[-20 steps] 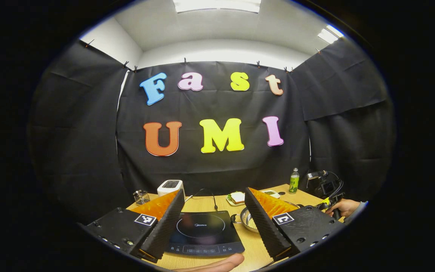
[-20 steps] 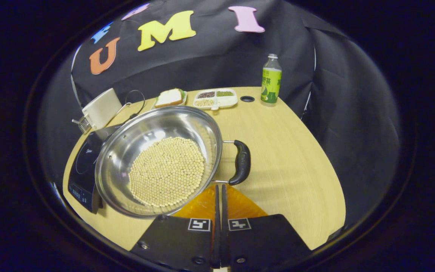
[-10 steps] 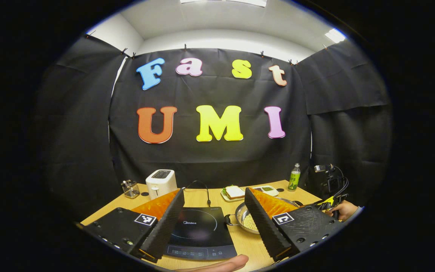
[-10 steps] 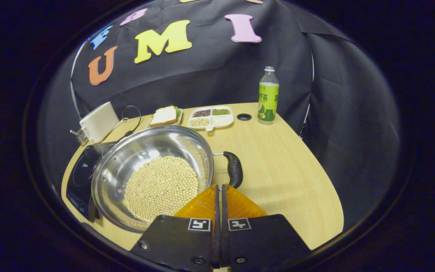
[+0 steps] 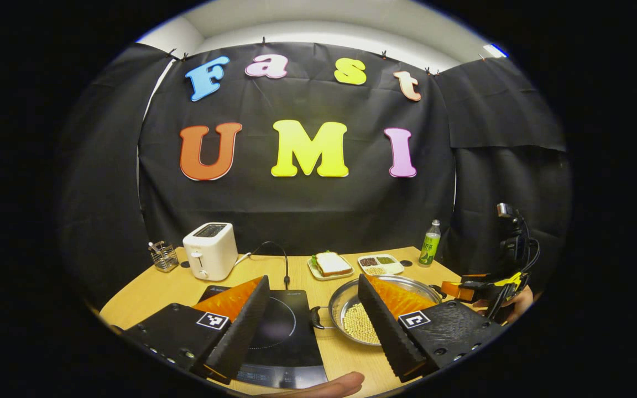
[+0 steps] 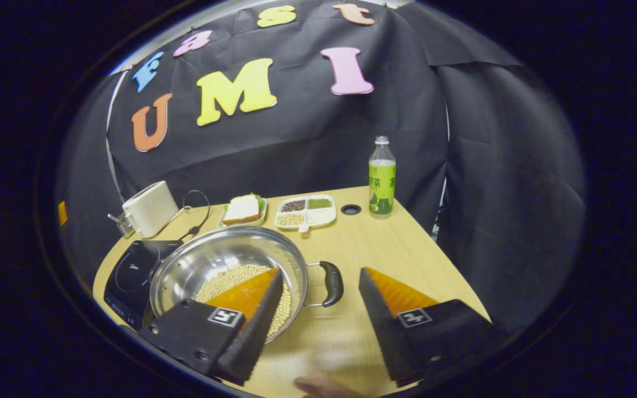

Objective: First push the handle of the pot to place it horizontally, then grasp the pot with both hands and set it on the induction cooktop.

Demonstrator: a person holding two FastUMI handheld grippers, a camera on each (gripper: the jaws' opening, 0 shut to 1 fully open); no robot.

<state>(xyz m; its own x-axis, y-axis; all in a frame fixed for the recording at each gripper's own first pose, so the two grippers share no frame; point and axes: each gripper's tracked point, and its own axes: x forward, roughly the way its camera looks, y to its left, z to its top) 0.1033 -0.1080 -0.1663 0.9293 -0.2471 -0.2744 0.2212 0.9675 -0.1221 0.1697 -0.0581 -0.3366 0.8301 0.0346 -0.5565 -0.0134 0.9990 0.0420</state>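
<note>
Right gripper view, one pot (image 6: 230, 262), two handles (image 6: 332, 283)

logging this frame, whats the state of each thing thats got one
pot: on the table beside the cooktop, holds beans, not gripped
pot handle: free, ahead of the open fingers
induction cooktop: bare top
left gripper: open
right gripper: open
toaster: slots empty
bottle: upright, capped

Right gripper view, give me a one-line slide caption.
Open right tool lined up with the black handle of the bean-filled pot beside the induction cooktop.
</note>
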